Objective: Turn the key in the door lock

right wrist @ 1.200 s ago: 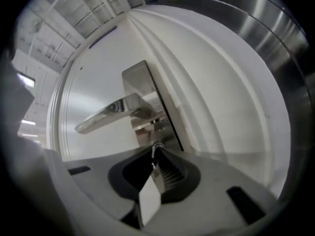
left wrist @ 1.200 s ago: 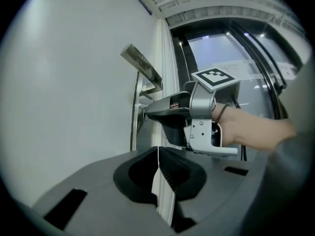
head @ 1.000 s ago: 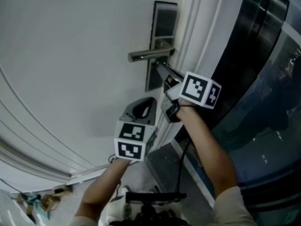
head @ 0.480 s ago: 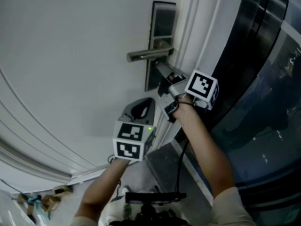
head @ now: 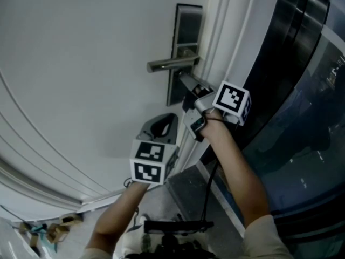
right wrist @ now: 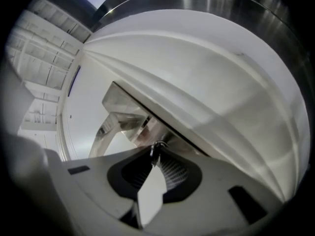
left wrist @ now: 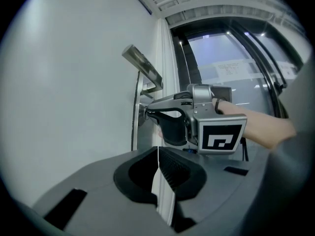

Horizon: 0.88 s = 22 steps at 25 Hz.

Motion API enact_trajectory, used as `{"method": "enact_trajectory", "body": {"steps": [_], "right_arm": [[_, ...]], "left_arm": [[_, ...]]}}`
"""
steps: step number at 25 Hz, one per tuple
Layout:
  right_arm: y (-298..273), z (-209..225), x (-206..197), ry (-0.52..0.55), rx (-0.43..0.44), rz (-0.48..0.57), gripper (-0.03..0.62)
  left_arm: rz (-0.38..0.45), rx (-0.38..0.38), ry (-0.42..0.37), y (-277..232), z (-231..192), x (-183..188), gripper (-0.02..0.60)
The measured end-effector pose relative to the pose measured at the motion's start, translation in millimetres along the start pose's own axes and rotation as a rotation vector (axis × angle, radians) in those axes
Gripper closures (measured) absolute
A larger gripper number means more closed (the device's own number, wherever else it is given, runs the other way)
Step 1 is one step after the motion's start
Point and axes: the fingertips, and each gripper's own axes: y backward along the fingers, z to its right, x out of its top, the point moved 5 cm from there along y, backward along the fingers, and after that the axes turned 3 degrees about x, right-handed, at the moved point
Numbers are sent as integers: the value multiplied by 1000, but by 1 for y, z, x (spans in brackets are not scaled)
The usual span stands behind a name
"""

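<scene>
A metal lock plate (head: 186, 34) with a lever handle (head: 171, 64) sits on the white door (head: 81, 63). My right gripper (head: 182, 79) reaches in just under the handle, tips against the plate. In the right gripper view the small key (right wrist: 155, 149) stands pinched between its pads (right wrist: 170, 168); the jaws have just been opening a little, with the key still between them. My left gripper (head: 167, 118) hangs lower, away from the lock, shut on nothing (left wrist: 158, 150). From there I see the right gripper (left wrist: 143, 114) at the plate (left wrist: 135, 127) below the handle (left wrist: 141, 67).
The white door frame (head: 221, 42) runs along the lock's right side, with dark glass panels (head: 302, 90) beyond it. A black cable (head: 207, 190) hangs from the right gripper. Small clutter (head: 46, 231) lies on the floor at the lower left.
The right gripper has rolled about its own axis at the lock; its marker cube shows a different face. The left gripper has stayed where it was.
</scene>
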Motion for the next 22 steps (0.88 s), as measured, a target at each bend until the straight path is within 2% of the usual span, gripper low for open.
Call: {"method": "enact_trajectory", "body": {"steps": [8,16,22], "right_arm": [[11,-6,6,278,-49,-42,499],[25,-25,5,826,-165,-120,467],[25,-33,-3,1224,-232,-197,467]], "left_arm": [[-4,-1,-4,-2,1,0,563],[-8,-7,-7,0,5,-1,563],[-9,-8,-9,0,6,-2,563]]}}
